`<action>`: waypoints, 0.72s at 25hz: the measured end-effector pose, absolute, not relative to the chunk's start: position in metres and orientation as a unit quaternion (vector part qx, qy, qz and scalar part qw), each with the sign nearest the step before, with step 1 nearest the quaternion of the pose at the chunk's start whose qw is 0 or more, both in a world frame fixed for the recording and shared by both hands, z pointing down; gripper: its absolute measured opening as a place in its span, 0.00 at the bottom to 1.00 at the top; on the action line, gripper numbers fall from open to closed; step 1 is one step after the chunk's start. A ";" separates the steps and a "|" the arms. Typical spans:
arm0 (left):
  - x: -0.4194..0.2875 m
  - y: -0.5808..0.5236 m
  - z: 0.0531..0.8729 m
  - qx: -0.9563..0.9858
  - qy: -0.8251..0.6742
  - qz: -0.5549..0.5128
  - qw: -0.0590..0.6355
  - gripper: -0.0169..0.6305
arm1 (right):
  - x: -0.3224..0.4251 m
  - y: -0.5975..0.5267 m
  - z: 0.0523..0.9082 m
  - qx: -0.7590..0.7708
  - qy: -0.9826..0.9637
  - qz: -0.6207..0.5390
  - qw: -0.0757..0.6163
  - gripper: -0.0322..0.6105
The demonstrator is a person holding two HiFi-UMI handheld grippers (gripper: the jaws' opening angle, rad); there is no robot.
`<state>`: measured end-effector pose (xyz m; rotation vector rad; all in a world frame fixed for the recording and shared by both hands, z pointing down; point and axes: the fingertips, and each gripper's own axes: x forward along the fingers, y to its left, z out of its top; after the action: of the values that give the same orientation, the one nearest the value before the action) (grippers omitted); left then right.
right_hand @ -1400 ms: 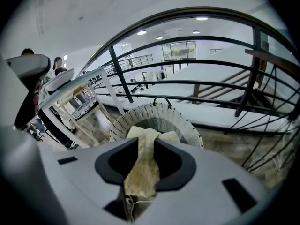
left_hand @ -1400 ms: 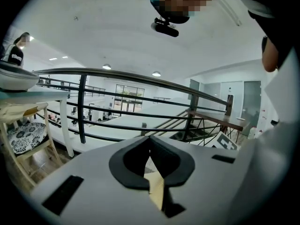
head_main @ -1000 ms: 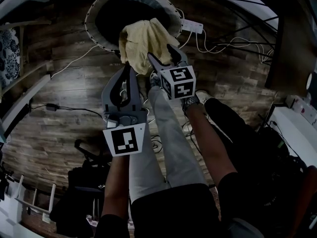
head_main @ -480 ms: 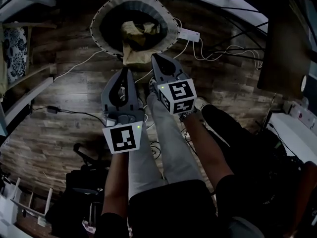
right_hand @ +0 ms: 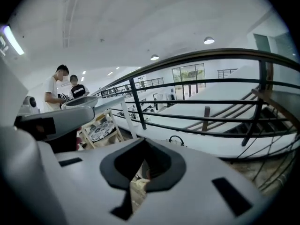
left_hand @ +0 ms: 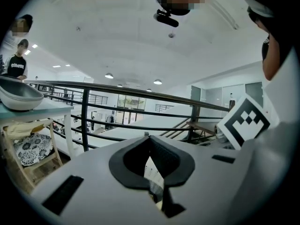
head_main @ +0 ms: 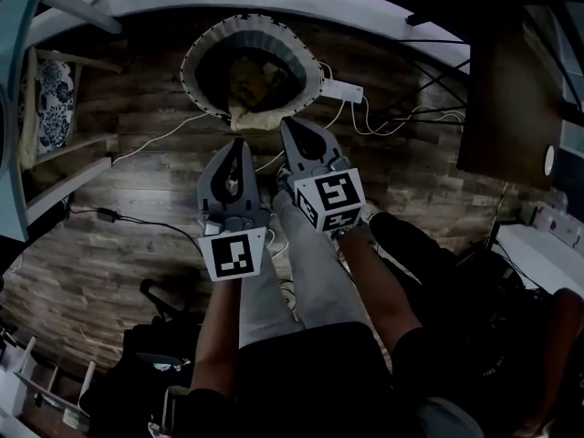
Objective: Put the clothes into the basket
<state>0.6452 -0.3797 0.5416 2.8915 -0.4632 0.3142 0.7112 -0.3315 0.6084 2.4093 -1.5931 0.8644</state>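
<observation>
Cloth (head_main: 253, 78) lies in basket (head_main: 194, 55), one fold over the near rim; left gripper (head_main: 235, 144) and right gripper (head_main: 290, 124) both closed, empty, clear of rim; power strip (head_main: 341, 90) at basket's right.

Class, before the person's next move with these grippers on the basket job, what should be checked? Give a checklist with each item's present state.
1. Yellow cloth fully inside basket: not ok, one fold hangs over the near rim.
2. Right gripper free: ok, fingers together, nothing held.
3. Left gripper free: ok, fingers together, nothing held.
4. White cables on the floor by the basket, apart from the hanging fold: cannot tell.
5. More clothes left to collect: cannot tell.
</observation>
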 end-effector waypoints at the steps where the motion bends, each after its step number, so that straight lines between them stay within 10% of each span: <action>1: 0.644 -0.379 0.537 0.977 -0.156 0.105 0.096 0.05 | 0.711 -0.331 0.600 0.800 -0.528 0.281 0.060 0.06; 18: 0.630 -0.372 0.433 0.981 -0.163 0.077 0.071 0.05 | 0.680 -0.326 0.433 0.805 -0.559 0.198 -0.004 0.06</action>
<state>0.6303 -0.3722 0.4334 2.9502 -0.4907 0.2327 0.6800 -0.3260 0.4334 2.5370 -1.7595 0.6248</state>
